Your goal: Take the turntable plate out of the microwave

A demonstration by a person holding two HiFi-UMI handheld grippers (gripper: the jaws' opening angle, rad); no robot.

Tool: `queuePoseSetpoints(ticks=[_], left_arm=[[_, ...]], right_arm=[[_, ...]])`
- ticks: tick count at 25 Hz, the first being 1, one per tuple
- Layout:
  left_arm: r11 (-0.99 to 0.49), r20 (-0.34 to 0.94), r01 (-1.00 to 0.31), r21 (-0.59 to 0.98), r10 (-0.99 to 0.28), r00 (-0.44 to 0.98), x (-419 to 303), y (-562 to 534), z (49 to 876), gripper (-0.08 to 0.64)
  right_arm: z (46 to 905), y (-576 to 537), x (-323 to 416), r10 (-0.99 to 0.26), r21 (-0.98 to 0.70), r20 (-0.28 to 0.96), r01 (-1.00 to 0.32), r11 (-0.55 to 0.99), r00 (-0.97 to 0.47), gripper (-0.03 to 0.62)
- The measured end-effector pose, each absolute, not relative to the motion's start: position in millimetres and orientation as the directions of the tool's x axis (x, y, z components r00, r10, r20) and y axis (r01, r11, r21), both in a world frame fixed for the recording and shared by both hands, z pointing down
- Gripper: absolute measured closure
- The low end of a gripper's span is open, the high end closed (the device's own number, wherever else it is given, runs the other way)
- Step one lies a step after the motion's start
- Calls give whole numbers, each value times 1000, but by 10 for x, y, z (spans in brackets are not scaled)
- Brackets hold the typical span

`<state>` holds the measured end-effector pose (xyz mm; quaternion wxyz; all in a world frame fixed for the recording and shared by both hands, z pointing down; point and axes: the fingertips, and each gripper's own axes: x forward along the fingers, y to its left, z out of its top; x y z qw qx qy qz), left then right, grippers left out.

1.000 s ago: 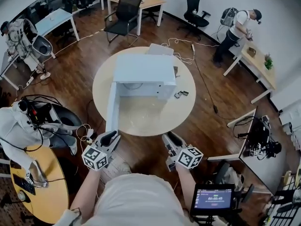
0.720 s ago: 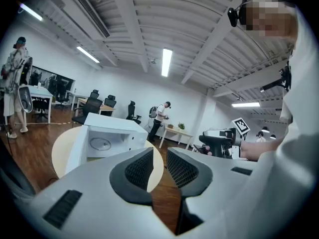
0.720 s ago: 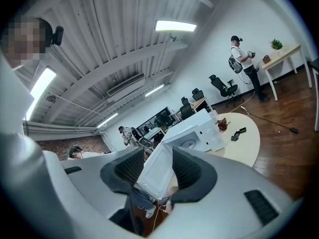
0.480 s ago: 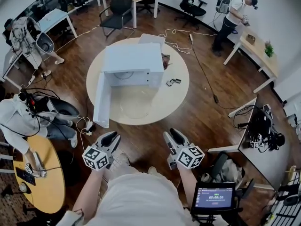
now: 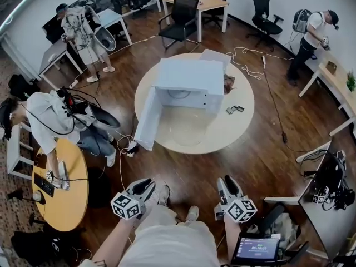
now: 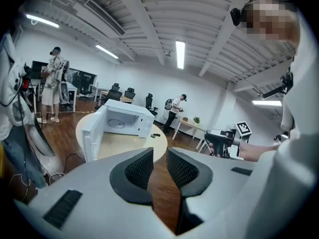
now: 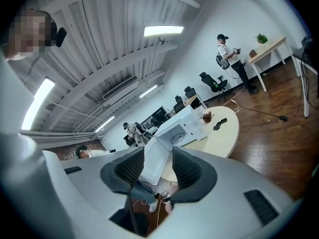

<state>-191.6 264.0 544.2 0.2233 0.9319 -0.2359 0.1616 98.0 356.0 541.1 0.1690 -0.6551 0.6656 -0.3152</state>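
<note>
The white microwave (image 5: 184, 78) stands on the round table (image 5: 233, 129) with its door (image 5: 147, 119) swung open to the left. In front of it a faint clear round outline, apparently the glass plate (image 5: 186, 131), lies on the tabletop. A ring shows inside the cavity (image 6: 116, 124). Both grippers hang near my body, well short of the table. My left gripper (image 5: 143, 186) (image 6: 159, 158) has a narrow gap and holds nothing. My right gripper (image 5: 229, 183) (image 7: 158, 166) is open and empty. The microwave (image 7: 182, 126) shows past its jaws.
Small dark items (image 5: 233, 109) and a brown object (image 5: 228, 84) lie on the table's right side. A seated person (image 5: 53, 118) and a yellow round table (image 5: 64, 202) are at left, with cables (image 5: 119, 149) on the wood floor. Chairs (image 5: 181, 15) stand behind.
The round table and microwave now lie farther from me and more to the right in the head view. Both grippers have drawn back from the table, still empty.
</note>
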Motion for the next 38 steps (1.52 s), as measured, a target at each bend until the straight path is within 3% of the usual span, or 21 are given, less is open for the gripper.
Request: queuePoseSetpoints(ticks=[10, 27, 38], left_arm=[[-757, 403, -545, 360, -400, 823, -2296, 2620, 5492, 474], [-700, 421, -586, 409, -425, 802, -3332, 2166, 5642, 474], [-757, 387, -496, 425, -343, 856, -2982, 1834, 5721, 474]], right_arm=[[5504, 3635, 900, -971, -560, 226, -826, -58, -85, 410], [5509, 3732, 279, -952, -467, 289, -852, -235, 104, 410], [5632, 3898, 425, -921, -467, 323, -810, -354, 217, 410]])
